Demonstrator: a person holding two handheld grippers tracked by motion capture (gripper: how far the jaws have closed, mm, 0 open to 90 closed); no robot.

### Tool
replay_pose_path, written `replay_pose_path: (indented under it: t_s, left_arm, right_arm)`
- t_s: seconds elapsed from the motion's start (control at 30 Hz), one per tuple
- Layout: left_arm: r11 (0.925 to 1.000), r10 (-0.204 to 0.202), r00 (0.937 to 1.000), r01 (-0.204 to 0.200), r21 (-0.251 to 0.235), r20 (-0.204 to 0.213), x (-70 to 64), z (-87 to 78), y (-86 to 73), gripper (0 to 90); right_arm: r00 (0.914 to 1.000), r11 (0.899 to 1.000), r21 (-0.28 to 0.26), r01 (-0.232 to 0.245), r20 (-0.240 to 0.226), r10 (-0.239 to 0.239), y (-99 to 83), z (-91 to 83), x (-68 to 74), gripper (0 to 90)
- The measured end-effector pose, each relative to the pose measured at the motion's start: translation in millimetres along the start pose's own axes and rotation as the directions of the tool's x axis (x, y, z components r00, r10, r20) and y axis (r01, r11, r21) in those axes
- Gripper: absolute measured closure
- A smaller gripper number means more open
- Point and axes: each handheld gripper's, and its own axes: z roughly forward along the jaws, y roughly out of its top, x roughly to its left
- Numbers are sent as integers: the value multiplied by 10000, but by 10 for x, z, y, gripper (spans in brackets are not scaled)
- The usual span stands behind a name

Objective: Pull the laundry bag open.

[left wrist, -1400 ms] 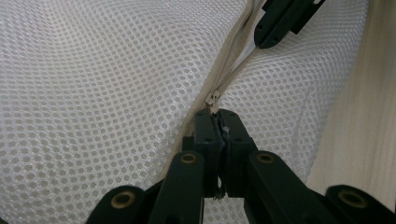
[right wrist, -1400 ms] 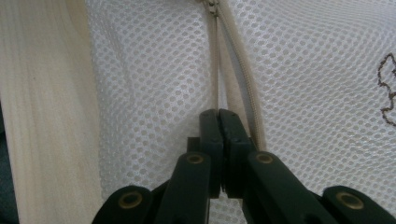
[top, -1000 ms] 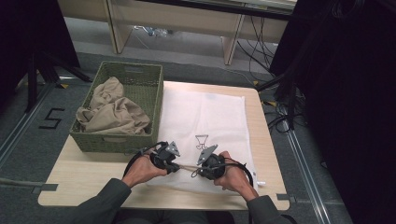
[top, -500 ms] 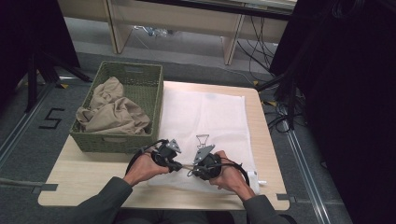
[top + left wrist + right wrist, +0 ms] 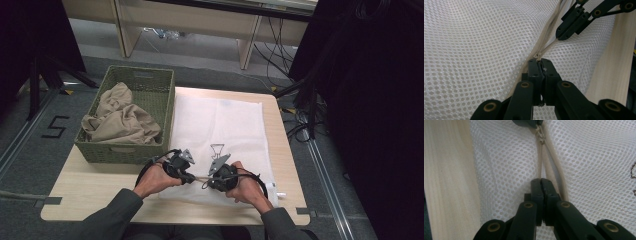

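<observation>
basket: beige cloth | both grippers' fingers clamped on mesh bag zipper

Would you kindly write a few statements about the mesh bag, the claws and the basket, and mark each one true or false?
1. The left claw is shut on the zipper pull of the mesh bag. True.
2. The right claw hangs open above the bag. False: it is shut on the zipper tape.
3. The green basket holds beige cloth. True.
4. The mesh bag lies inside the basket. False: it lies flat on the table beside it.
</observation>
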Motion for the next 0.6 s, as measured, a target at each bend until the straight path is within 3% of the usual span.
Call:
replay_pose_path:
  t_s: [0.27, 0.37, 0.5, 0.6]
  left_arm:
    - [9992, -401, 9992, 401, -19, 69, 39, 7, -59, 868]
    - [9995, -304, 9995, 303, 70, 68, 32, -8, -59, 867]
    - [9974, -592, 9980, 600, -407, 203, 49, -40, -54, 864]
    - [9984, -491, 9986, 495, -260, 177, 24, -3, -34, 792]
  right_arm:
    - [9998, 9996, 258, 70, 183, -75, 18, -22, 40, 900]
    - [9999, 9994, 347, 70, 154, -76, 20, -10, 53, 900]
    - [9996, 9998, 109, 158, 232, -161, 32, -35, 57, 900]
    - [9998, 9999, 103, 47, 190, -49, 34, -39, 60, 900]
